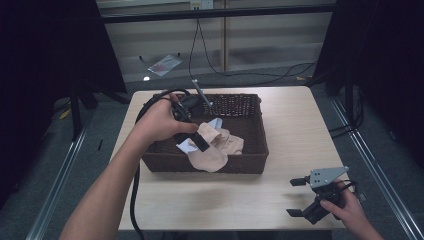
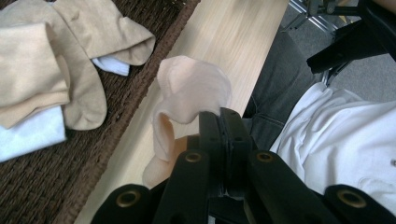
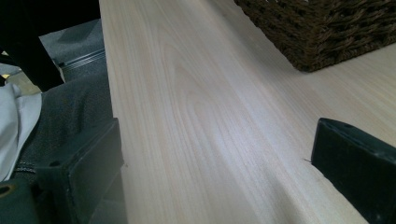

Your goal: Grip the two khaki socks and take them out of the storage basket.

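A pale sock (image 2: 189,91) is pinched between the closed jaws of the left gripper (image 2: 219,114), held over the near rim of the wicker basket (image 1: 250,150) at the middle of the table (image 1: 295,120). In the left gripper view, the sock is seen drooping from the jaw tips, folded over itself, above the basket edge and the bare wood beside it. More socks (image 2: 51,70), tan and white, are piled inside the basket, apart from the one held. The right gripper (image 1: 296,197) is kept low at the table's near right corner, well apart from the basket; its jaws are spread wide with nothing between them, the wood seen bare in the gap.
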Motion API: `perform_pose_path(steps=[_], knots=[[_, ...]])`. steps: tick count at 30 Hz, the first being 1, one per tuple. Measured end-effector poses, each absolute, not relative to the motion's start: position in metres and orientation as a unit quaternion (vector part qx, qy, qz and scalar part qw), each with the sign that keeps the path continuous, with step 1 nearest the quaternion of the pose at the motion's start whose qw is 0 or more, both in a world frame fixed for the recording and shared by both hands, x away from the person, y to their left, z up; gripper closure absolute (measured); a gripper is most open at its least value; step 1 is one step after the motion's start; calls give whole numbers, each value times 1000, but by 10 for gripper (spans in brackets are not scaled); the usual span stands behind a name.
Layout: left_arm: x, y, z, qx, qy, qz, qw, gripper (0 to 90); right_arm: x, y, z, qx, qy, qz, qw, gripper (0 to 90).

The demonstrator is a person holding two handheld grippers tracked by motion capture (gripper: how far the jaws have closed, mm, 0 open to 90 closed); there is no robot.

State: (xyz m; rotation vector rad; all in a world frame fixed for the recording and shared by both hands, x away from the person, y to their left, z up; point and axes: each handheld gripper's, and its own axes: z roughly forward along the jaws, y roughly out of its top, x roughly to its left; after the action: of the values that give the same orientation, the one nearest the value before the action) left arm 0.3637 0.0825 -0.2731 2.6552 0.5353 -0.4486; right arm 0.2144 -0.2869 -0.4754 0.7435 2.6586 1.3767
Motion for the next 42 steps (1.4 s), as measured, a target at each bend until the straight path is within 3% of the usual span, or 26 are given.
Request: perform_pose_path(steps=[33, 38, 42], knots=[[345, 51, -326, 953, 157, -180, 184, 876, 214, -287, -476, 239, 863, 445, 28, 15], [344, 48, -335, 954, 158, -181, 182, 857, 214, -286, -476, 240, 862, 445, 27, 15], [344, 46, -337, 956, 157, -172, 176, 776, 214, -286, -476, 240, 863, 444, 27, 14]])
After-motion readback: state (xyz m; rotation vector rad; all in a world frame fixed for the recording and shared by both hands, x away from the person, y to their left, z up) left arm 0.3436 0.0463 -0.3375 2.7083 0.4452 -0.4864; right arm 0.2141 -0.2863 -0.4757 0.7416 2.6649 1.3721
